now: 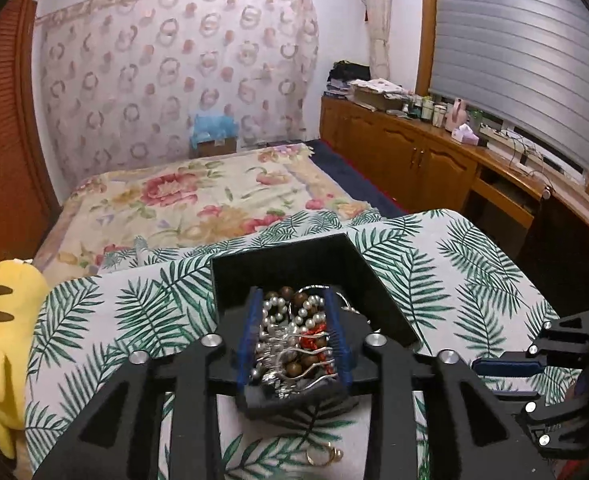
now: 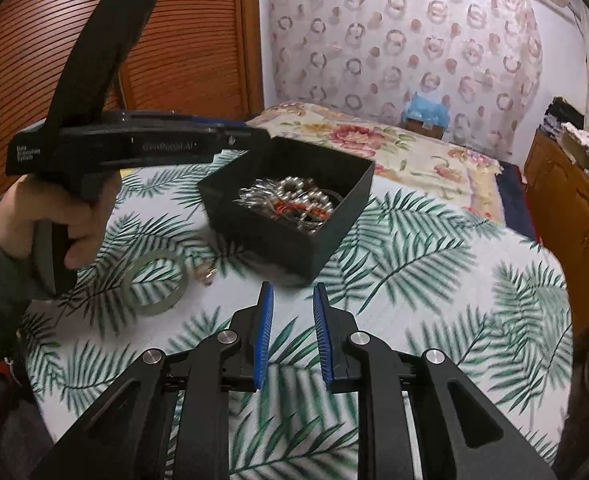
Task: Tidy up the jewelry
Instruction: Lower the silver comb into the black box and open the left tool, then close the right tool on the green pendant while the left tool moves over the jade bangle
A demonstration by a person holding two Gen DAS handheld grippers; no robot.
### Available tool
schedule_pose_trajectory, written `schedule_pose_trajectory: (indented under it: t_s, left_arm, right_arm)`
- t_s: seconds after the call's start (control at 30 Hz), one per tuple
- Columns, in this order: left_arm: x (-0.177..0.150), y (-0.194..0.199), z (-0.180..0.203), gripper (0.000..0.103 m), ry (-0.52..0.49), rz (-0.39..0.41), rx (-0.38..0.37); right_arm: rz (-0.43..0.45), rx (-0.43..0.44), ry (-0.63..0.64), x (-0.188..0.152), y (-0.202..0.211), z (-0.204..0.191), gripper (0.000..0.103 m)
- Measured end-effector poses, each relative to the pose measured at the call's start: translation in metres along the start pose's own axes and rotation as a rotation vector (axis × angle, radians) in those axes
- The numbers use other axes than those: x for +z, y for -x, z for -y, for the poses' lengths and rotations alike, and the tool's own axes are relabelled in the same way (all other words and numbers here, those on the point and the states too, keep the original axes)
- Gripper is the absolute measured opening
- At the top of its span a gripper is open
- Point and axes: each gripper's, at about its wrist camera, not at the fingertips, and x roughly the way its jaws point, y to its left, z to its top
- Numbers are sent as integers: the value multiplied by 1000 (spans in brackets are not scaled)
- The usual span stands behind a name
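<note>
**Mei:** On the cloth [image 2: 434,280], where does everything sit?

**Jon:** The box [image 2: 334,204] is at twelve o'clock from the right gripper [image 2: 293,286], near it but not touching. The jewelry [image 2: 290,200] is heaped inside: pearls, brown beads, red bits and silver chain, all tangled. Two things lie loose at ten o'clock: a clear hoop [image 2: 156,284], bangle or tape roll, I can't tell. Small gold rings [image 2: 207,274] sit just beside it at its three o'clock.

**Mei:** And the grippers?

**Jon:** The right one's pads stand apart with only cloth showing between them. The left gripper [image 1: 292,292], held in a hand [image 2: 66,220], hangs above the box's nine o'clock rim. Its pads are parted and frame the heap from above; from the side it looks clear of the pile, carrying nothing I can see.

**Mei:** So what's the step?

**Jon:** My guess is that the loose pieces go into the box next, rings first.

**Mei:** How to do it well?

**Jon:** Swing the right gripper toward ten o'clock and come down steeply, one pad on each side of the rings. Close slowly, because soft cloth bunches and thin rings slide out. Lift straight up, carry them over the rim, and release low over the heap. Keep the left gripper out of the way, or let it steady the box wall at nine o'clock.
</note>
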Motion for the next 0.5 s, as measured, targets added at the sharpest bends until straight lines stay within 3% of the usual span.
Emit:
schedule_pose_trajectory:
  t_s: [0.07,0.2,0.33,0.5]
  left_arm:
    - [-3,8,-1,42,-6,2,0]
    - [-13,24,1,73,-33,17,20]
    - [-17,39,-2,89,-39,39,24]
    - [-28,44,-6,94,-31,20,20]
  right_arm:
    - [0,18,-8,-7,3,-6,23]
    - [-14,53,-11,-20,4,-18,23]
    - [-32,84,-1,-30,3,-33,23]
    - [-69,104,24,-38,-5,-48,23]
